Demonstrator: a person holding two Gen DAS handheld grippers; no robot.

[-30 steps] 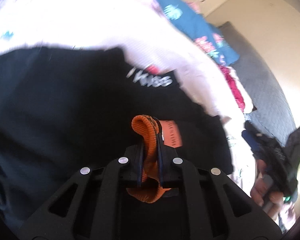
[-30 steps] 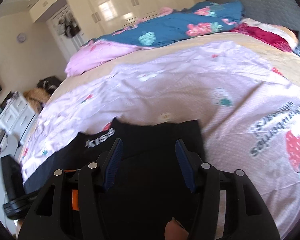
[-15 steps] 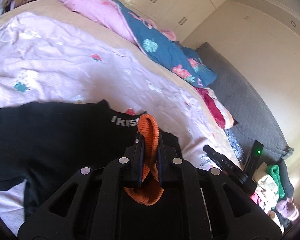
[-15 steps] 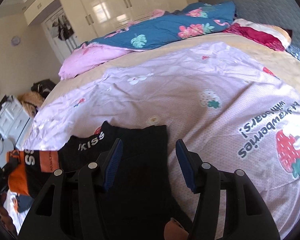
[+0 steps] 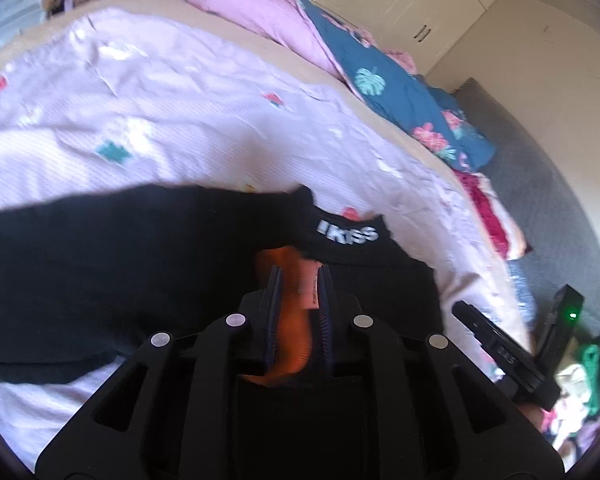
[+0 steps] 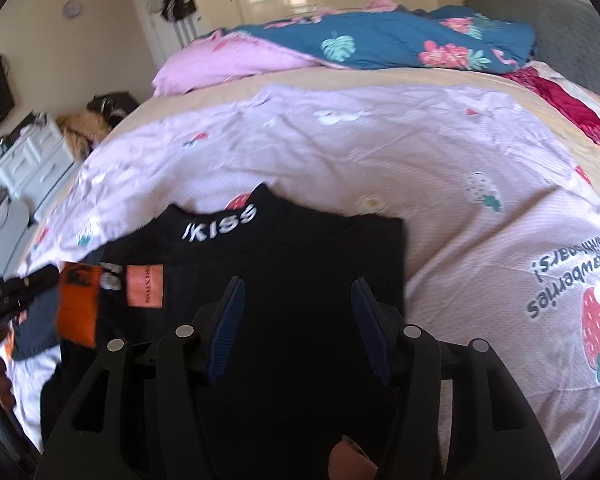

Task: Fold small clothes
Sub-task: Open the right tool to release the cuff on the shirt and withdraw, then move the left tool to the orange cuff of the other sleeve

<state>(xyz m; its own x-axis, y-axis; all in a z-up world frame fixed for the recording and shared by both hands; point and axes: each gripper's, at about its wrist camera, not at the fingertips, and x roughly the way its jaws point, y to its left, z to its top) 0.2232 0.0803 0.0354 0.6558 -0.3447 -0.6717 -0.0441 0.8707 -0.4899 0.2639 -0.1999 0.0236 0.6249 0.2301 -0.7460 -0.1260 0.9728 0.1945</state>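
Observation:
A black top (image 6: 300, 264) with "KISS" on its collar lies flat on the pink strawberry sheet (image 6: 440, 168). It also shows in the left wrist view (image 5: 120, 256). My left gripper (image 5: 299, 276) is shut on the orange cuff (image 5: 294, 320) of its sleeve, low over the body. In the right wrist view the orange cuff (image 6: 78, 308) lies across the top's left side, with an orange patch (image 6: 145, 285) beside it. My right gripper (image 6: 298, 292) is open and empty above the black fabric.
A blue floral duvet (image 6: 380, 40) and pink pillow (image 6: 228, 64) lie at the bed's far side. A red cloth (image 6: 560, 96) lies far right. A white drawer unit (image 6: 32, 160) stands left of the bed. My right gripper's body (image 5: 500, 352) shows in the left wrist view.
My left gripper has carried the orange cuff inward and lower over the black top. The right gripper has shifted left, so the top now lies under its open jaws.

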